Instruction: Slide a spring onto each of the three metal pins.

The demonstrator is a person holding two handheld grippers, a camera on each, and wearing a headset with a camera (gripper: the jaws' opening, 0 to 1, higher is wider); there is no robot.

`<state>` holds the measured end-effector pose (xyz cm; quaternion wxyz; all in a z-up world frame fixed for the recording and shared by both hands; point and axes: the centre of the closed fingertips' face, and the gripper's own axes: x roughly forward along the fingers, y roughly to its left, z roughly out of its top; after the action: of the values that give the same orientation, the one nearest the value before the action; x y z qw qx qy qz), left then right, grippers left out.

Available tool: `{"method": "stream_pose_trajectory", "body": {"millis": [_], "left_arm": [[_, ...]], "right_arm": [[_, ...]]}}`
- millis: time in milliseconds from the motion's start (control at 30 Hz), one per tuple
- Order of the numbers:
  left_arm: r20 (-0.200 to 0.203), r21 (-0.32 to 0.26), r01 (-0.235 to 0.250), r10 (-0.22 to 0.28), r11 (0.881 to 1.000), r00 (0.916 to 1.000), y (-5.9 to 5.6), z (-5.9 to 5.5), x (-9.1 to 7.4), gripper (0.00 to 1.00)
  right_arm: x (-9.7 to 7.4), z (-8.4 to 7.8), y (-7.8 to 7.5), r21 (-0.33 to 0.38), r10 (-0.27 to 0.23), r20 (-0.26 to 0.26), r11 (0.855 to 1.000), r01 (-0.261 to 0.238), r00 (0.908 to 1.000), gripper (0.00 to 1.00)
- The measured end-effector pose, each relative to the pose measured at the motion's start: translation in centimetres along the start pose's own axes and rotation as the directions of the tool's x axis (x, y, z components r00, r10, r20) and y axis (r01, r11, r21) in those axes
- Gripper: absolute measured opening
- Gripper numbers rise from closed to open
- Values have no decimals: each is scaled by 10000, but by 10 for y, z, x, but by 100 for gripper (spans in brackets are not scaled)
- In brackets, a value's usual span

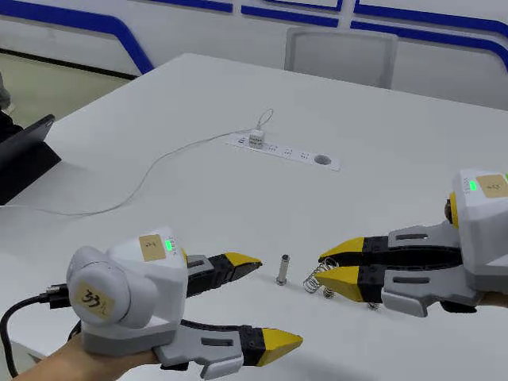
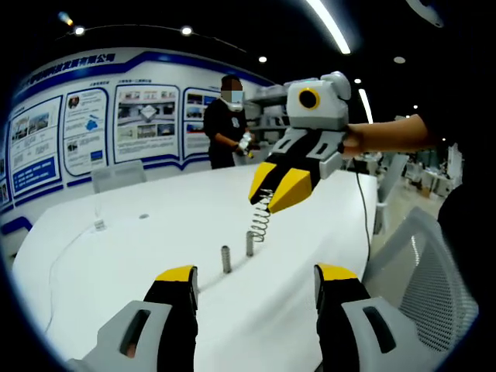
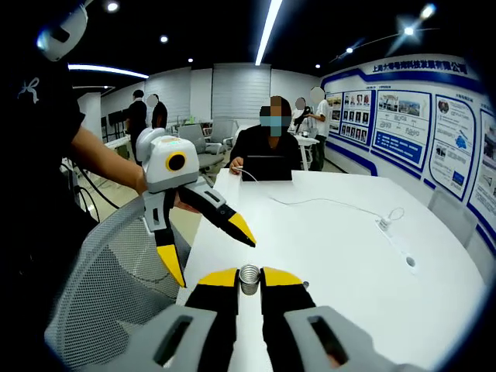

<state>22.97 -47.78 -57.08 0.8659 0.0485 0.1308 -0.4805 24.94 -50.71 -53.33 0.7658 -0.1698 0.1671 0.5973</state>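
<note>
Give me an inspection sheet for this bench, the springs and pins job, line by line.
Surface: white table, no marks seen.
Job's things: upright pin; second pin below the spring held by the right gripper; small coiled piece beside it.
Clutter: dark tablet at the left edge.
Grippers: left gripper open, holding nothing; right gripper shut on the spring.
Cables: white cable from the power strip; black cable at the left gripper.
Surroundings: chair behind the table; seated person, wall posters.
</note>
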Motion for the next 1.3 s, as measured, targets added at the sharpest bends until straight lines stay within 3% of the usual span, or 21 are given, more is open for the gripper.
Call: {"method": "stream_pose_trajectory", "body": {"millis": [167,233,400,733,900,967,1033,1167,1300], "left_arm": [[-30,-337,-651,651,9973,9979,13,-10,-9,77],[-73,-191,-922,920,9956,9957,18,-12,-11,82],[66,-263,-1375,1377,9902,9905,28,-11,-13,89],[222,-1121,-1542,1577,9817,9872,34,-11,-18,96],[107,-1211,-1829,1856,9756,9826,39,-14,-19,99],[40,-1416,-2071,2098,9680,9777,45,-16,-21,100],[-78,-1535,-2412,2429,9582,9700,52,-19,-25,100],[46,-1881,-2541,2595,9487,9657,57,-18,-28,100],[47,-1915,-2468,2523,9500,9676,55,-18,-27,100]], "right_arm": [[-2,-4,-11,213,-377,-59,9991,378,9993,11],[-2,-6,-18,261,-634,-126,9976,637,9979,11],[0,-8,-42,583,-1281,-113,9900,1286,9917,11],[15,-12,-73,1124,-1928,-368,9742,1958,9805,11],[25,-17,-84,1580,-2086,-511,9639,2142,9767,11],[30,-19,-87,1812,-2177,-542,9576,2240,9745,11],[34,-21,-93,2389,-2495,-506,9372,2543,9671,11],[44,-25,-98,2490,-2451,-606,9350,2524,9676,11],[56,-29,-96,2472,-2283,-811,9384,2415,9702,11]]}}
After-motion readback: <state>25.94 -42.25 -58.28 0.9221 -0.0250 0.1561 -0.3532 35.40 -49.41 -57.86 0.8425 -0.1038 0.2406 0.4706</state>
